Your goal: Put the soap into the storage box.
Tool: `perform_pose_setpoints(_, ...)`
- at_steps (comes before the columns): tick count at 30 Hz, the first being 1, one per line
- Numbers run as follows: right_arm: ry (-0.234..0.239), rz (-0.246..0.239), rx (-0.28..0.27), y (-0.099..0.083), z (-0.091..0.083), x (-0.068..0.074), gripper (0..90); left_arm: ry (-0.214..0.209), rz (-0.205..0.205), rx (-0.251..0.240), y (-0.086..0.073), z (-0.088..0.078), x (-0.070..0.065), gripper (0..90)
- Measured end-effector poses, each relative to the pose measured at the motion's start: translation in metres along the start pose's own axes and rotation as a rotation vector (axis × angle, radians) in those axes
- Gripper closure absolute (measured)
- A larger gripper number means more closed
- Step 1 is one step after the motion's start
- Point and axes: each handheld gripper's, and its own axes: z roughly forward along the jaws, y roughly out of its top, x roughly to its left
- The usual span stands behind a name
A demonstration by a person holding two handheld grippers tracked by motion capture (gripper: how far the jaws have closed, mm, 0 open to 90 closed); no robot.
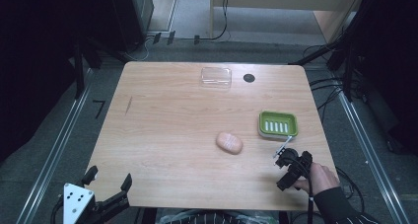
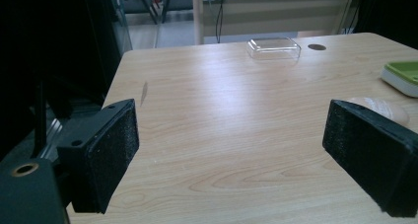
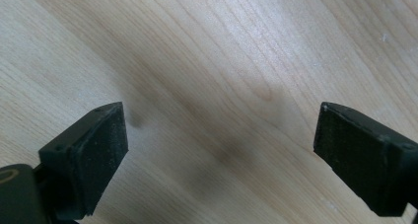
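A pink oval soap bar lies on the wooden table, right of the middle. Just beyond it to the right sits a green soap dish with white slots. My right gripper hangs over the table in front of the dish, held by a hand in a dark sleeve. It points down at bare wood, and its jaws stand open with nothing between them. My left gripper hovers off the table's near left corner. Its jaws are open and empty. The soap peeks out behind its right jaw.
A clear plastic box lies at the far edge of the table, with a small black round mark to its right. Both appear in the left gripper view too: the box and the mark. Cables and dark stands surround the table.
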Motion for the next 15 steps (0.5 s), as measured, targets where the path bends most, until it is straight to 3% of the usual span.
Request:
perform_pose_setpoints(7, -0.011, -0.007, 0.002, 0.0006, 0.0007, 0.0008, 2.7, -0.002, -0.005, -0.002, 0.0001, -0.0001, 0.0005, 7.2)
perform_pose_setpoints(10, -0.010, -0.008, 0.000, 0.0018, -0.0001, 0.0022, 1.8, 0.002, 0.014, 0.010, 0.0001, 0.0011, -0.0007, 7.2)
perform_pose_setpoints(15, -0.014, -0.033, -0.003, 0.0069, -0.0004, 0.0060, 0.7, 0.006, -0.003, 0.002, -0.0003, -0.0002, 0.0005, 7.2)
